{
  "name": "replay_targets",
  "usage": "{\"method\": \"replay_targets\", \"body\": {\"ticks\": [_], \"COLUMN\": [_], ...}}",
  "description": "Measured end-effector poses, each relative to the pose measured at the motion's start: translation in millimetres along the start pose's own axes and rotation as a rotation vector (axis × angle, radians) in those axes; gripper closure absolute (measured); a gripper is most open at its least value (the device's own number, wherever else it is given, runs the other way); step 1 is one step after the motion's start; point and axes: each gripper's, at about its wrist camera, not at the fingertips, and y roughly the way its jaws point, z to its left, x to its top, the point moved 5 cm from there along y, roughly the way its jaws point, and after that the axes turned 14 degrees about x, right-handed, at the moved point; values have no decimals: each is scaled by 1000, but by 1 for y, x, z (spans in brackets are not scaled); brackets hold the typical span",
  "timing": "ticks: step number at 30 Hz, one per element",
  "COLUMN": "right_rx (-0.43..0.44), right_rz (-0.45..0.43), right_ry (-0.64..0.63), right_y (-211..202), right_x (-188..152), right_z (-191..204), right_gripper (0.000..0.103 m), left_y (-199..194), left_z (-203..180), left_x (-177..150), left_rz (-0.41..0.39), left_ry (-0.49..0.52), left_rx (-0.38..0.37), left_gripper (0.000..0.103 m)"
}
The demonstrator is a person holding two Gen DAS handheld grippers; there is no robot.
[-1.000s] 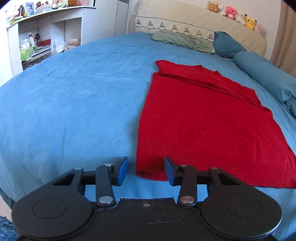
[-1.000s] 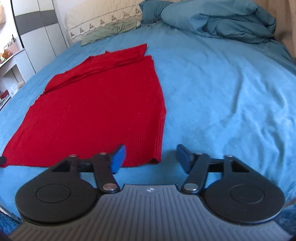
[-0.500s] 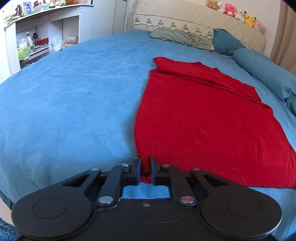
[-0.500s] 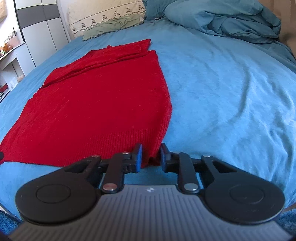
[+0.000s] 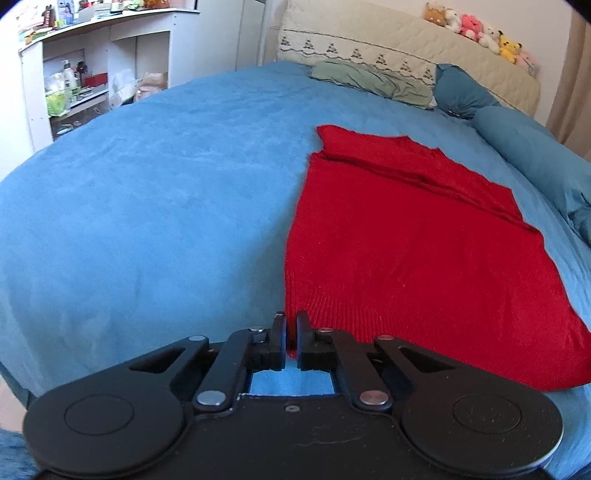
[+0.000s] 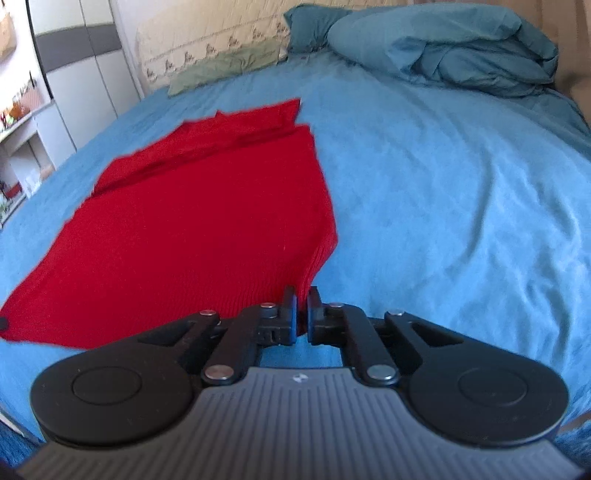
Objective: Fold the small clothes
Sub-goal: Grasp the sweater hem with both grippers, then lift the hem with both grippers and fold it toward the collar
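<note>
A red knit garment [image 5: 406, 251] lies flat on the blue bed [image 5: 147, 206], its sleeves folded across the far end. My left gripper [image 5: 291, 325] is shut on the near left hem corner. In the right wrist view the garment [image 6: 199, 221] spreads to the left, and my right gripper [image 6: 302, 302] is shut on its near right hem corner, which is lifted a little off the bed [image 6: 461, 221].
A cream headboard cushion [image 5: 406, 55] with plush toys [image 5: 476, 31], a green pillow [image 5: 369, 77] and teal pillows [image 5: 528, 147] lie at the far end. White shelves [image 5: 92, 74] stand to the left. A crumpled teal duvet [image 6: 443, 48] lies at the back right.
Both grippers went from open to shut on the hem corners. They have since risen slightly, lifting the near hem; the right view is blurred with motion.
</note>
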Motion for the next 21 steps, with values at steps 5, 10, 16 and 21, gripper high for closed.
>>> {"method": "replay_targets", "body": {"ticks": [5,10,16,21], "right_rx": [50,118,192,177], "right_rz": [-88,-159,-211,-199], "right_ry": [20,66,80,56], "right_y": [-18,-18,25,103], "right_x": [39,99,209,293], "right_z": [9,14,17,11], "right_gripper": [83,83,83,83], "left_y": [-25,-34,-13,46], "left_z": [0,-9,-40,-86], "left_x": [37,103,207,294], "left_rz": [-58,-124,-241,-293], "left_ry": [-48,-96,-86,-51], "left_rx": [-24,-58,-80,-49], "left_gripper": [98,99,99,100]}}
